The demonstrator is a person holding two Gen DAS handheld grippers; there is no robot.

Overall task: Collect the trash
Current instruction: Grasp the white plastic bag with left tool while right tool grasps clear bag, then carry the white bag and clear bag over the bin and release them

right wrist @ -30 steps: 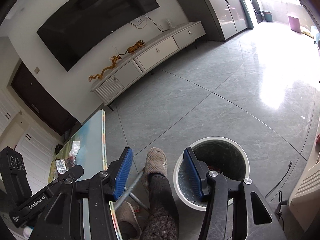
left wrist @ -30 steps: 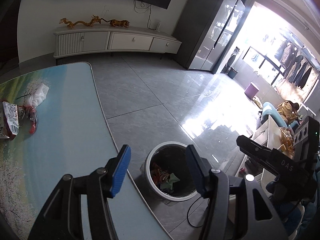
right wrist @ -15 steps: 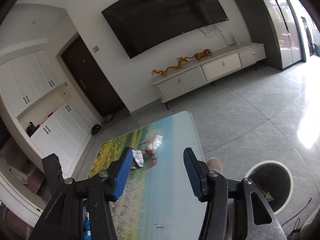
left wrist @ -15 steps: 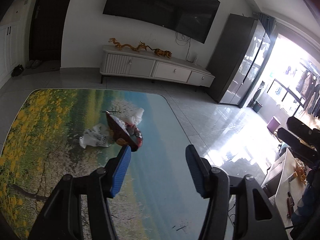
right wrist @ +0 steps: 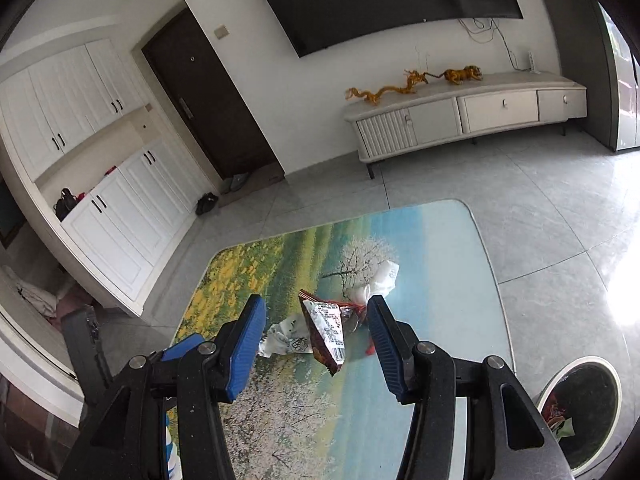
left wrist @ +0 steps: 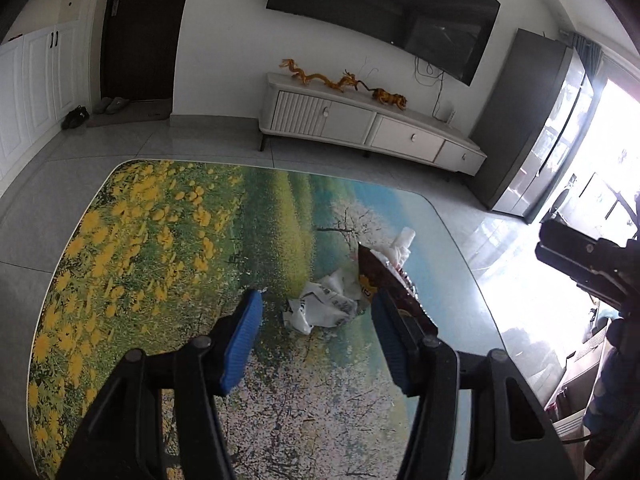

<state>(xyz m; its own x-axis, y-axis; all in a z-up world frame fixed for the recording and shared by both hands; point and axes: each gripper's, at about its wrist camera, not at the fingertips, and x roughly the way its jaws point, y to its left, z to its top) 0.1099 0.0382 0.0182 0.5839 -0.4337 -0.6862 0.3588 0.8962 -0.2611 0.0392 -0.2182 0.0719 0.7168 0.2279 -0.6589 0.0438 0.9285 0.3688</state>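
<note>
Trash lies on the landscape-print table (left wrist: 160,240): a crumpled white wrapper (left wrist: 324,304), a dark red snack bag (left wrist: 394,288) and a white plastic bag (left wrist: 400,246). My left gripper (left wrist: 316,338) is open and empty, just short of the white wrapper. In the right wrist view the snack bag (right wrist: 326,330), white wrapper (right wrist: 286,340) and plastic bag (right wrist: 380,282) lie ahead of my open, empty right gripper (right wrist: 316,340). The white trash bin (right wrist: 580,408) stands on the floor at the lower right, with scraps inside.
A white TV cabinet (left wrist: 372,124) with golden dragon figures stands against the far wall under a TV. White cupboards (right wrist: 100,184) and a dark door are on the left. The other gripper's body (left wrist: 592,268) shows at the right edge. The floor is grey tile.
Both grippers swung away from the bin on the floor and now face the table, closing in on the pile of trash. Both stay open.
</note>
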